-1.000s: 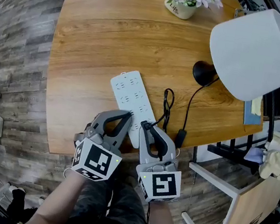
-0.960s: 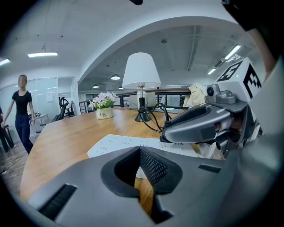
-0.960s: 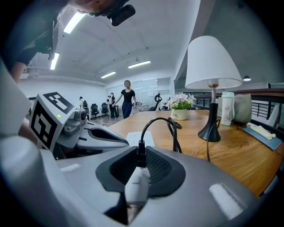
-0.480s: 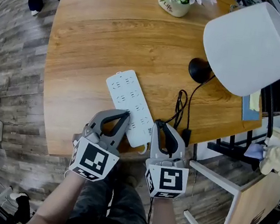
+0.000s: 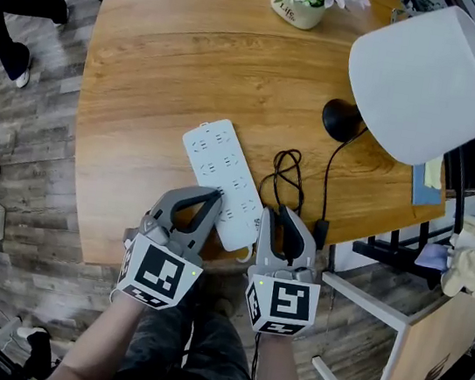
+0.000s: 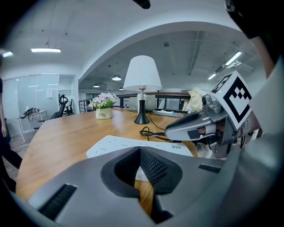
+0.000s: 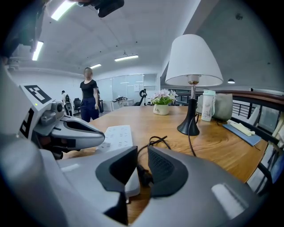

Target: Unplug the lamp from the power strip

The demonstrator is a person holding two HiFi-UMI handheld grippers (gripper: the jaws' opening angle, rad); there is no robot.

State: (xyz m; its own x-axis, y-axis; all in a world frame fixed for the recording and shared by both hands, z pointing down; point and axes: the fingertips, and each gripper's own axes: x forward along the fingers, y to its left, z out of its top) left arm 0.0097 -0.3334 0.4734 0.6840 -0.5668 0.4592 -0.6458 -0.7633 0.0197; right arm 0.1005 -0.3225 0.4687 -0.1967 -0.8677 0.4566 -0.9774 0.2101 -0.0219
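Observation:
A white power strip (image 5: 220, 178) lies slantwise on the round wooden table (image 5: 150, 65). My left gripper (image 5: 212, 193) is shut, its tips resting at the strip's near left edge; in the left gripper view the strip (image 6: 133, 144) lies just past the closed jaws (image 6: 140, 150). My right gripper (image 5: 280, 211) is shut on the lamp's black plug (image 7: 143, 175), just right of the strip's near end (image 7: 116, 135) and apart from it. The black cord (image 5: 285, 170) loops on the table and runs to the lamp's base (image 5: 343, 121) under the white shade (image 5: 431, 81).
A flower pot (image 5: 306, 0) stands at the table's far side. A blue booklet (image 5: 429, 182) lies by the right edge, with a chair (image 5: 392, 341) below it. The table's near edge is right under my grippers. A person (image 7: 88, 95) stands across the room.
My right gripper has moved right, off the strip's near end, taking the plug with it. The cord has bunched into a wider loop. The left gripper has stayed put.

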